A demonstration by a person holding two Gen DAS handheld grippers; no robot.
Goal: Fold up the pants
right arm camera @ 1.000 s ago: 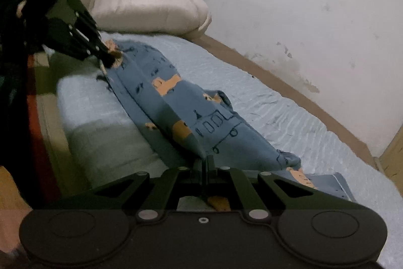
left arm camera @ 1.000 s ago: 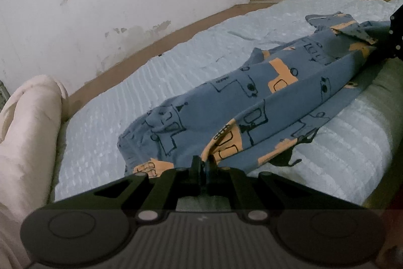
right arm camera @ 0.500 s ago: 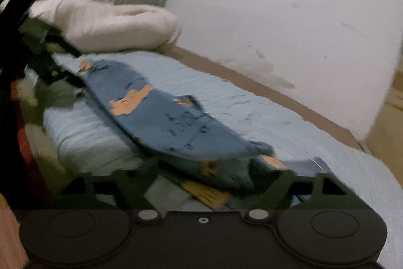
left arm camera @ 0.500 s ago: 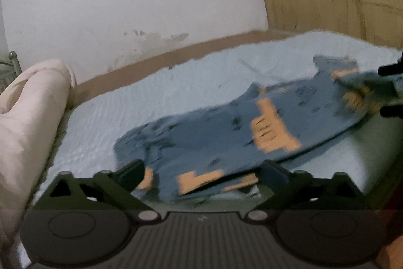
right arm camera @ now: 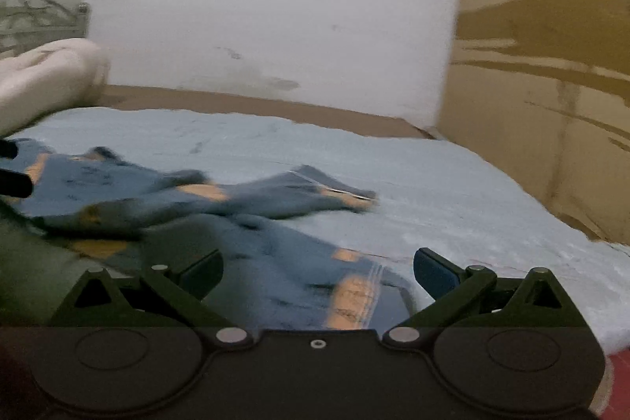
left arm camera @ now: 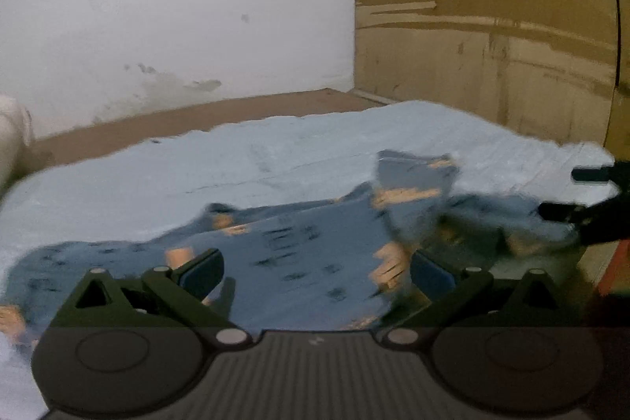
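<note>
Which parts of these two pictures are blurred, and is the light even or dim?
Left wrist view: the pants are smeared by motion, the wall stays fairly sharp, the light is dim and flat. Right wrist view: the pants, pillow and wall are all soft with motion blur. Fisheye corners are dark in both.

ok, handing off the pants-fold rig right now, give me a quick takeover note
Left gripper: open, nothing gripped; pants lie on the bed below its fingers.
Right gripper: jaws have just been opening, now wide, nothing pinched; cloth lies beneath.
Pants: released, lying bunched and wrinkled across the light blue bed cover, one end near the front edge. Frames are blurred, so the exact fold lines are unclear.
Done: both ends let go.
Left: flatten the cloth, regrasp, finish the fold.
</note>
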